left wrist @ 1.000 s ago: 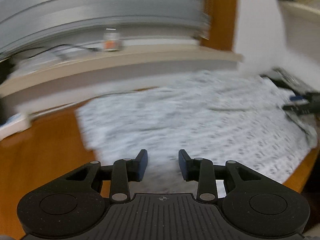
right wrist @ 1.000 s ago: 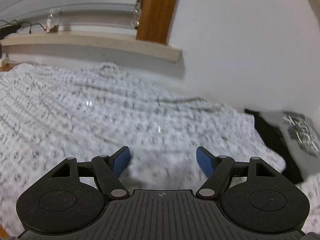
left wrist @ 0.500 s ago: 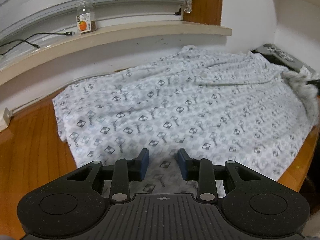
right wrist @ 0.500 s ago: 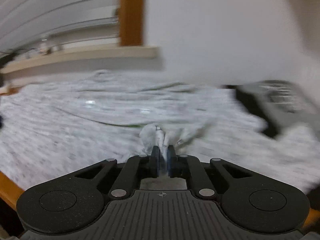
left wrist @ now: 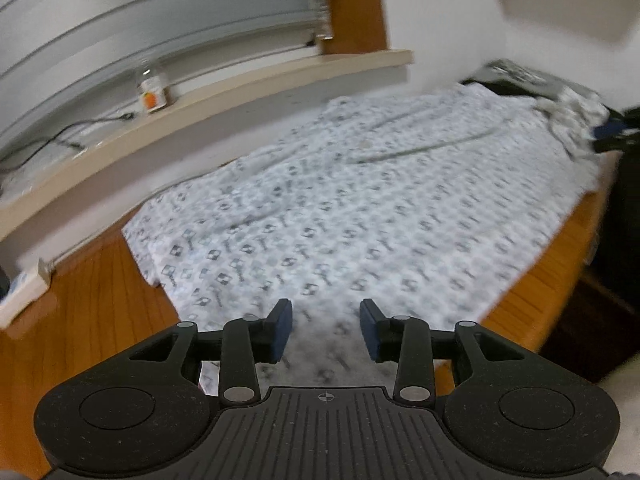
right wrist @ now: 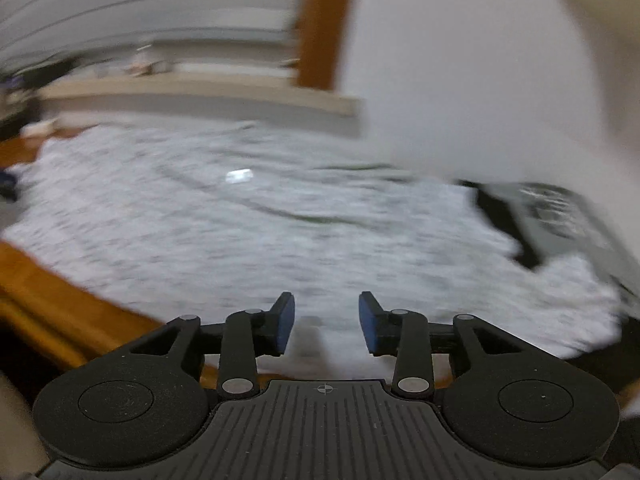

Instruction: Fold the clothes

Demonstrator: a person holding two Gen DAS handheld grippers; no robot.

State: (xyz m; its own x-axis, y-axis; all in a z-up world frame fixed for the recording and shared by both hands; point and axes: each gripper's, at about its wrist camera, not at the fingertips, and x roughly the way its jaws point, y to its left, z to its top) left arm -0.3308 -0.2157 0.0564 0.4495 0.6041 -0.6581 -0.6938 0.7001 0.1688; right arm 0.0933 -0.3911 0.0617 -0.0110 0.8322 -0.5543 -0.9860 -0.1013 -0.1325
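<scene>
A white garment with a small dark printed pattern (left wrist: pixel 360 208) lies spread flat over the wooden table (left wrist: pixel 80 320), reaching back to the wall. My left gripper (left wrist: pixel 325 326) hovers over its near edge, jaws opening, with nothing between the blue pads. In the right wrist view the same garment (right wrist: pixel 240 232) is blurred by motion. My right gripper (right wrist: pixel 326 322) is over the garment's near right edge, jaws opening, with no cloth pinched between them. The right gripper's dark shape (left wrist: pixel 616 132) shows at the far right of the left wrist view.
A folded black and grey garment (right wrist: pixel 560 216) lies at the back right by the wall. A window sill (left wrist: pixel 240 92) runs along the back with a small bottle (left wrist: pixel 151 92) and a cable on it. The table's front edge (right wrist: pixel 60 300) is close.
The right gripper closed on a bunch of cloth half a second ago and has now let it go, its jaws apart again. Both views have shifted sideways, and the left jaws stand slightly wider.
</scene>
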